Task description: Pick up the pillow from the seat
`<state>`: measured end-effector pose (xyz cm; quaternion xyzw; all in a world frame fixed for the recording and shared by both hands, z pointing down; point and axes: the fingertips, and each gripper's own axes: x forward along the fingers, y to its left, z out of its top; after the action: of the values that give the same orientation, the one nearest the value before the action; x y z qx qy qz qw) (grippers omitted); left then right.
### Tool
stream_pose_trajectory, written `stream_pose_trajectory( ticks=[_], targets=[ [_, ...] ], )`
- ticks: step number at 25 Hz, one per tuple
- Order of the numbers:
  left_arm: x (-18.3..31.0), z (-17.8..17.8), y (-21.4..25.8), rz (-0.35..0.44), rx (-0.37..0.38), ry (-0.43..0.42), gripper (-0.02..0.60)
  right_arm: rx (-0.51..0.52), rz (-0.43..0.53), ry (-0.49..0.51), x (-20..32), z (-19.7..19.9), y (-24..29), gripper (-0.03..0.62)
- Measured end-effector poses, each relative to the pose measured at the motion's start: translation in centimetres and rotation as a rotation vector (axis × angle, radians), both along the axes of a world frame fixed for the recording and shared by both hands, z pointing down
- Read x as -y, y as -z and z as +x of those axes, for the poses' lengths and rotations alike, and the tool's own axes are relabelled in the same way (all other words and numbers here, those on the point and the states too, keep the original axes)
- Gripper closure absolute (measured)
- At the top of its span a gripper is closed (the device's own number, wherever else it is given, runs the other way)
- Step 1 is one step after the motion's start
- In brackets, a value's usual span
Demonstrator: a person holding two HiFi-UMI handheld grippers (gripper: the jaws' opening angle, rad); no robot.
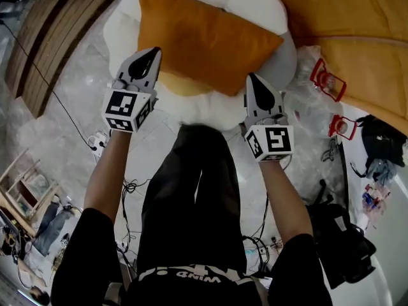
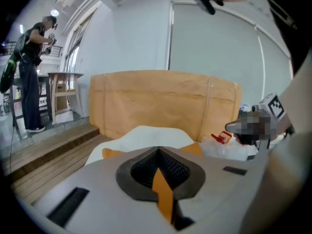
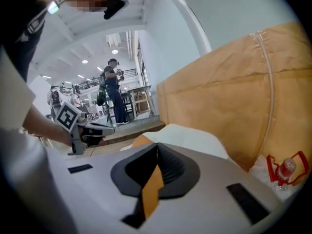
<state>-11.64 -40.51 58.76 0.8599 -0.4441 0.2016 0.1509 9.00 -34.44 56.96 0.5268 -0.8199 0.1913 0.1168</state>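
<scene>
Pillow (image 1: 204, 40), orange and plump, lies at an angle on the white padded seat (image 1: 204, 110), covering most of its middle with one corner reaching toward the right rim. The person stands right in front of the seat with both arms stretched forward and a tool in each hand. The left tool (image 1: 154, 52) points at the pillow's lower left edge, its tip overlapping that edge in the head view; whether it touches the fabric cannot be told. The right tool (image 1: 250, 77) sits at the pillow's lower right edge, just over the seat's white rim. Both tools have their jaws pressed together, with nothing gripped between them. Behind the seat stands a large tan cushion (image 2: 165, 101), upright and stitched in panels. Wooden steps (image 1: 57, 30) run along the left of the seat. To the right, on the pale floor, lie two clear bottles with red handles (image 1: 328, 78) and a black bag (image 1: 382, 139). Far off on the left, another person (image 2: 29, 72) stands by a railing.
</scene>
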Motion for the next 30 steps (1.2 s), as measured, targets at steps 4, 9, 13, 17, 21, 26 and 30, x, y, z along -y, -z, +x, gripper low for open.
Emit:
stream_pose_trajectory(
  ticks=[4, 9, 13, 17, 21, 26, 30],
  targets=[
    [4.1, -3.4, -9.9, -0.233, 0.013, 0.150, 0.574, -0.037, -0.150, -0.075, 3.1, 3.1, -8.9, 0.572],
    [5.7, -6.0, -16.5, -0.387, 0.092, 0.224, 0.572, -0.092, -0.276, -0.116, 5.4, 5.6, -15.3, 0.572],
    [6.7, -7.4, -17.9, -0.390, 0.106, 0.249, 0.568, -0.094, -0.368, -0.106, 5.5, 5.5, -17.8, 0.558],
    [7.7, -8.7, -19.0, -0.398, 0.096, 0.295, 0.363, -0.065, -0.402, -0.181, 5.4, 6.4, -20.0, 0.266],
    [8.9, -9.6, -19.9, -0.401, 0.085, 0.328, 0.312, -0.054, -0.444, -0.219, 5.5, 6.5, -22.1, 0.230],
    [9.1, -8.8, -21.9, -0.437, -0.011, 0.301, 0.308, 0.003, -0.498, -0.251, 5.7, 6.1, -24.4, 0.220],
    [9.6, -8.8, -21.2, -0.422, -0.031, 0.301, 0.313, 0.025, -0.511, -0.270, 6.1, 5.9, -25.3, 0.220]
  ],
)
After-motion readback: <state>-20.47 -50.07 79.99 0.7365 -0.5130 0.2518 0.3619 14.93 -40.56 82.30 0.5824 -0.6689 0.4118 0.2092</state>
